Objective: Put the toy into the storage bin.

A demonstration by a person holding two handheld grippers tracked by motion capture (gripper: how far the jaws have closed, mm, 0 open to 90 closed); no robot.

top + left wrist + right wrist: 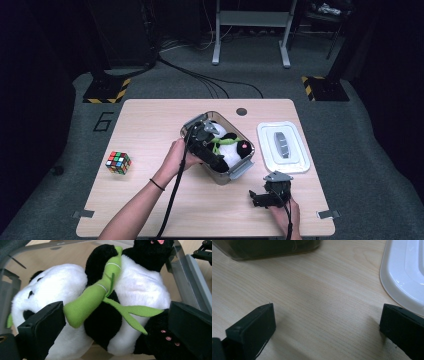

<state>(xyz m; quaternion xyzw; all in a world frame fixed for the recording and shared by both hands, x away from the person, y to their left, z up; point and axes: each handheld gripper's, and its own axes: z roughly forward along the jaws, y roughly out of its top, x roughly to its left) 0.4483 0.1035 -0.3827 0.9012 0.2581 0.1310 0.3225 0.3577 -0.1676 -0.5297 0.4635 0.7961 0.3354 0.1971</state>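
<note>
While the pale wood-grain table (pixel 150 125) spreads out smooth and matte, a clear rectangular plastic container (pixel 239 172) with rounded corners sits near its middle. To its right lies a glossy white lid (pixel 300 150), rounded at the corners, well apart from the tub. Inside the container lies a plush panda (pixel 140 287), fluffy black and white, hugging a green felt bamboo stalk (pixel 92 300) with flat pointed leaves. The left gripper (pixel 112 322) reaches into the tub, its blocky black jaws spread wide on either side of the toy. The right gripper (pixel 327 325) hovers just over bare wood, jaws parted and empty. A small multicoloured puzzle cube (pixel 118 162) sits near the table's left edge.
</note>
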